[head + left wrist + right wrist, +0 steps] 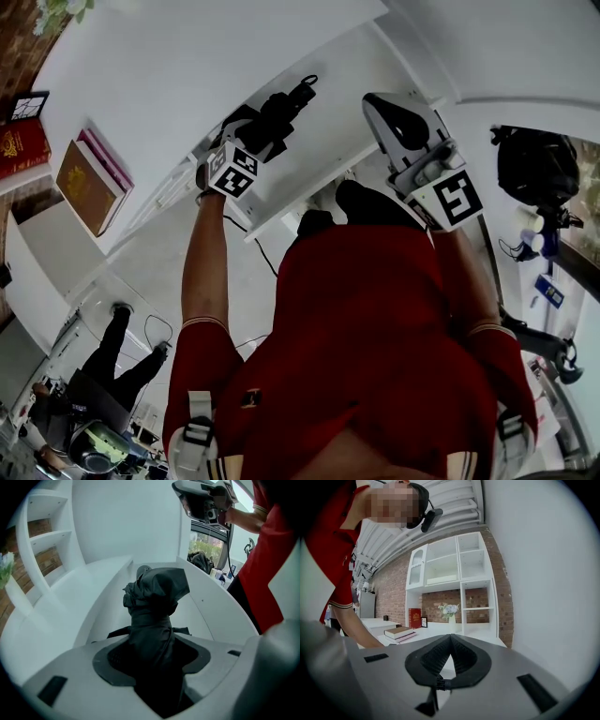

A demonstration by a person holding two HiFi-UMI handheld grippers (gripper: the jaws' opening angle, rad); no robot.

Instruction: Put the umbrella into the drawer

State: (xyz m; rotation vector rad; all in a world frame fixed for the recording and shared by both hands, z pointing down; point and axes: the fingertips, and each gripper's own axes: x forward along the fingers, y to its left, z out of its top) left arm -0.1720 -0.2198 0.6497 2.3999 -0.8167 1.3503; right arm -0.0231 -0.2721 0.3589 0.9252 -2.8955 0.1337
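Observation:
A black folded umbrella [152, 620] is clamped between the jaws of my left gripper [150, 667]. It points steeply down into the open white drawer [213, 611], and its bunched fabric end hangs over the drawer floor. In the head view the left gripper [246, 150] holds the umbrella [281, 111] above the drawer [323, 150]. My right gripper [450, 638] points level toward the room, and its fingertips meet with nothing between them. It is raised to the right of the drawer [405, 120] and shows at the top of the left gripper view [202, 498].
Stacked books [92, 178] and a red book [21, 147] lie on the white counter to the left. White shelves, a vase of flowers [449, 612] and books [399, 632] stand ahead of the right gripper. Another person [112, 361] is at the lower left.

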